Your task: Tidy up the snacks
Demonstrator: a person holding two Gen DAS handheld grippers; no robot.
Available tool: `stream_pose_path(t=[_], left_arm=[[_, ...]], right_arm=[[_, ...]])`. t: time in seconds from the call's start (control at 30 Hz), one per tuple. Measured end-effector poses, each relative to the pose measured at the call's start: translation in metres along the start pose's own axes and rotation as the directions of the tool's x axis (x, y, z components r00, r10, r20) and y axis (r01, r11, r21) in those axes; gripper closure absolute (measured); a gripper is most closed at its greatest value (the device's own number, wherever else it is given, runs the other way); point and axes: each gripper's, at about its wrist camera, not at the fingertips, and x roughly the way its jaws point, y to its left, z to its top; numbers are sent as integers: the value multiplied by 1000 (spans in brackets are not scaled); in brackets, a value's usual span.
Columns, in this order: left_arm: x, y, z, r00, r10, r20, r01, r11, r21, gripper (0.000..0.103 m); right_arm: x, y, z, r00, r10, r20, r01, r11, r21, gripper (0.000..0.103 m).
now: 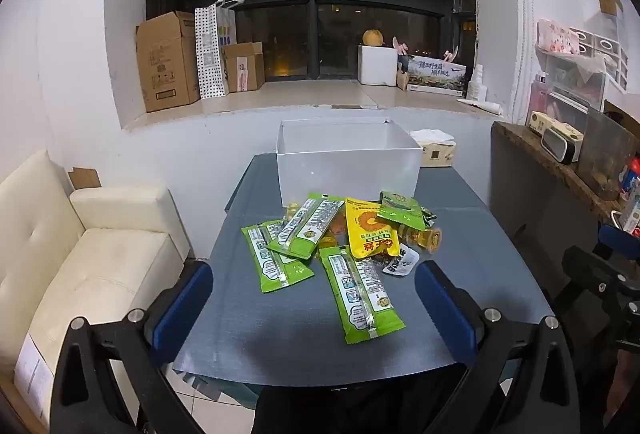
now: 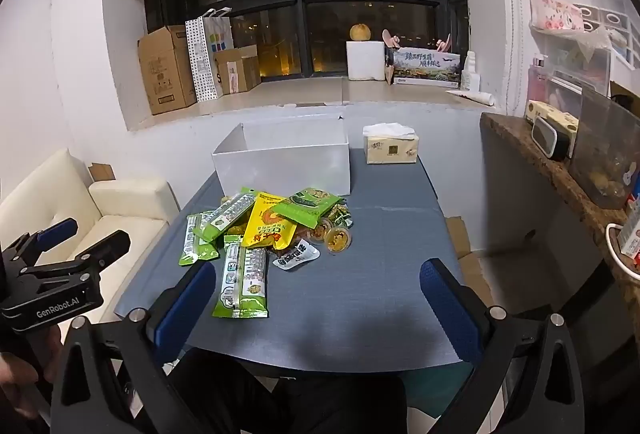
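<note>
A pile of snacks lies on the blue-grey table: several green packets, the nearest one pointing toward me, a yellow packet, a small white sachet and clear jelly cups. An open white box stands behind the pile. My left gripper is open and empty, held above the table's near edge. My right gripper is open and empty too, with the nearest green packet by its left finger. The pile and white box show ahead. The left gripper shows at the left.
A tissue pack sits at the table's far right corner. A cream sofa stands to the left. A dark wooden shelf with clutter runs along the right. Cardboard boxes stand on the window ledge behind.
</note>
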Motion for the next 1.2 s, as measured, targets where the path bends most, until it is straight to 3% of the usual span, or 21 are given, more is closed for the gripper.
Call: stream_pose_path(t=[0.57,1.2], left_arm=[[-17,-1,3,999,-52,11,52,999,2,0],[-25,1,7,998,-64,14,64,998,-1,0]], right_arm=[[-5,3,3,1000,-5,5,5,1000,-17,0],[-9,3,4,1000,5,9,-5,1000,-27,0]])
